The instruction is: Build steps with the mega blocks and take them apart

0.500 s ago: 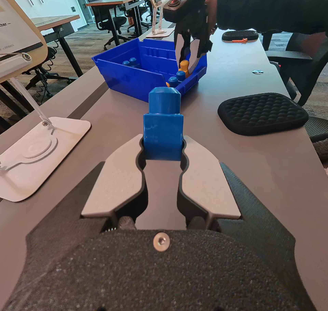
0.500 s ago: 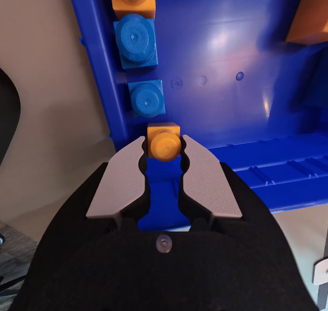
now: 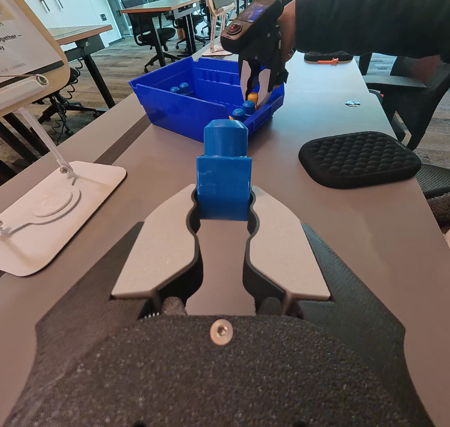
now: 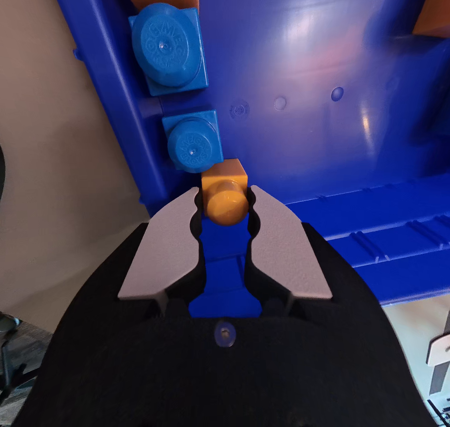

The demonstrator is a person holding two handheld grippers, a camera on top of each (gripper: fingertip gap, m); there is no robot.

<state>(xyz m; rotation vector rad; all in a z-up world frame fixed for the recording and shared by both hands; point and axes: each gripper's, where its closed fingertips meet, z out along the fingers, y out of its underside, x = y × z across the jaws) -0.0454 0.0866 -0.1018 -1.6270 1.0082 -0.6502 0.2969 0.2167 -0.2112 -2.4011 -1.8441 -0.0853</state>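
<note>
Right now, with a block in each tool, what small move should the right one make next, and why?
Probably lift the right tool straight up. It is shut on the orange block low in the bin, close beside a blue block, so rising first likely avoids knocking it.

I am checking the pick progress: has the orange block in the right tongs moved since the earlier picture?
Yes. The orange block has lifted and tilted away from the blue bin floor, gripped by the right tongs.

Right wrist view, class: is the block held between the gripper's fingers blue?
No: the right gripper is shut on a small orange plastic block, while two blue blocks sit beyond it in the blue plastic bin.
</note>
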